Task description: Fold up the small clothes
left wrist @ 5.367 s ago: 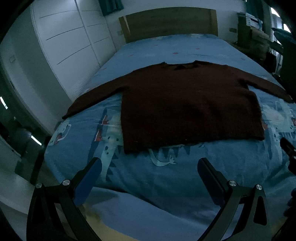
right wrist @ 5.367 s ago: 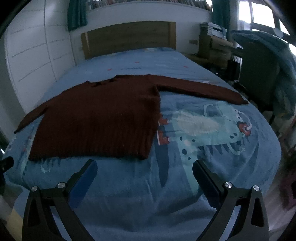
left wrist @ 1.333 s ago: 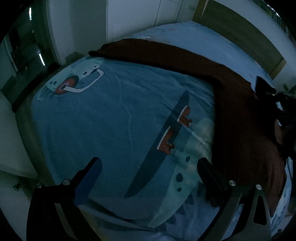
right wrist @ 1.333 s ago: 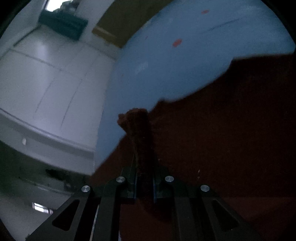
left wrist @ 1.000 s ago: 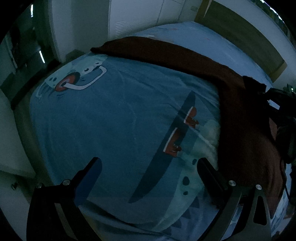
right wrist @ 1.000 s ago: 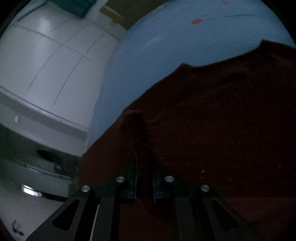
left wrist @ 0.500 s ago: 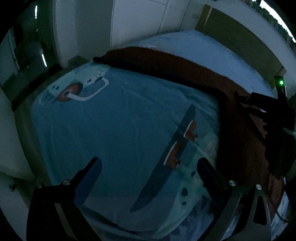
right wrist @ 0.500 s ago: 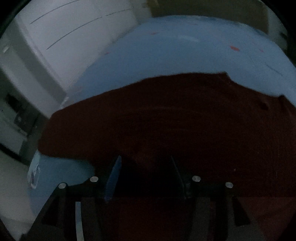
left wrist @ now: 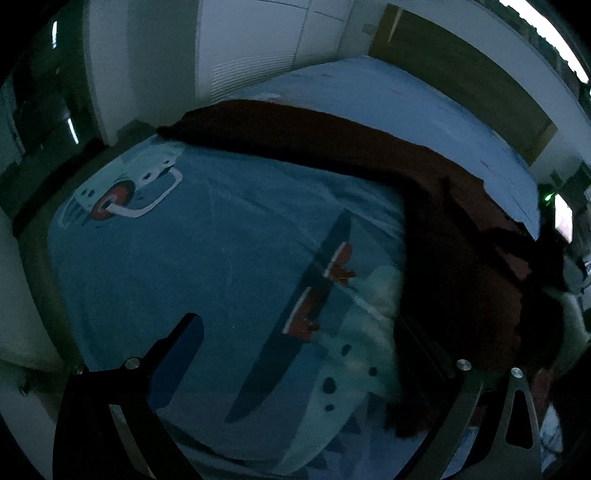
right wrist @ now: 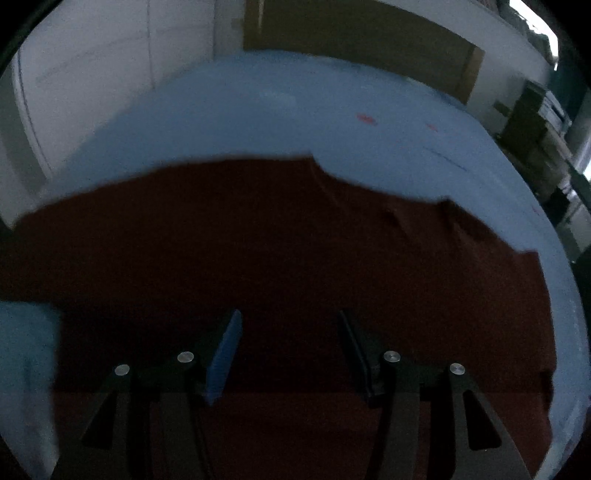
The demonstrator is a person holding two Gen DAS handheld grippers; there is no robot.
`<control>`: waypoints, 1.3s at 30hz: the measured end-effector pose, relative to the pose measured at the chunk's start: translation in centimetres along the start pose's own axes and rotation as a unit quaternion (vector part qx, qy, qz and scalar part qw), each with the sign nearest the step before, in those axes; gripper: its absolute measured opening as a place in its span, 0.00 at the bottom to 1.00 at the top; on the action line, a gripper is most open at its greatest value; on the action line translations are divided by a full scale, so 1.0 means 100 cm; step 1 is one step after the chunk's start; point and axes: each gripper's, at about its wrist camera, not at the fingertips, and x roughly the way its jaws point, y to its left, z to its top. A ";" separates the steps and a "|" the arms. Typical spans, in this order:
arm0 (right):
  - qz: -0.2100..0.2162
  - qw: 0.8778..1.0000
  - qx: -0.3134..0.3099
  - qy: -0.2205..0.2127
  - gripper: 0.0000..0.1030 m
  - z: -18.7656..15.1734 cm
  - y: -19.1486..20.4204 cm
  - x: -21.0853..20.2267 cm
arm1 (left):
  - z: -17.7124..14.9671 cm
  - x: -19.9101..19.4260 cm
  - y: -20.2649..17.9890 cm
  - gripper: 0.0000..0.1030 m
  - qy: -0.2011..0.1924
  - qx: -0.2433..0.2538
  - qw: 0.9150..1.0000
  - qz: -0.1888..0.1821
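1. Left wrist view: left gripper [left wrist: 299,339] spread wide, holding nothing, over blue printed bedspread [left wrist: 221,240].
2. Dark red sweater [left wrist: 443,229] from 11 to 4 o'clock, sleeve stretched toward wardrobe [left wrist: 258,33].
3. Right wrist view: right gripper [right wrist: 290,343] parted, empty, above sweater [right wrist: 277,236] filling lower half.
4. Headboard [right wrist: 362,40] at 12 o'clock.

Dim room; white wardrobe [left wrist: 255,40], wooden headboard [right wrist: 362,48], blue bedsheet [left wrist: 207,251].

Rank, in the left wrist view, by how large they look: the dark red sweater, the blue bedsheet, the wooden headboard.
1. blue bedsheet: fills most of the view.
2. dark red sweater.
3. wooden headboard: looks smallest, but it is farthest from the camera, so its true size is unsure.
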 end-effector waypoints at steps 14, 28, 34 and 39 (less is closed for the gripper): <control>-0.058 0.997 0.016 -0.043 0.55 -0.021 -0.095 -0.035 | -0.013 0.014 -0.061 0.98 -0.003 0.084 0.996 -0.004; -0.120 0.987 0.103 -0.002 0.55 -0.059 -0.200 -0.011 | -0.018 0.032 -0.071 0.98 0.015 0.099 0.995 0.004; -0.115 0.988 0.100 -0.012 0.55 -0.077 -0.200 -0.018 | -0.017 0.035 -0.071 0.98 0.014 0.097 0.995 0.014; -0.107 0.990 0.091 -0.003 0.55 -0.086 -0.192 -0.031 | -0.017 0.037 -0.068 0.98 0.011 0.093 0.995 0.018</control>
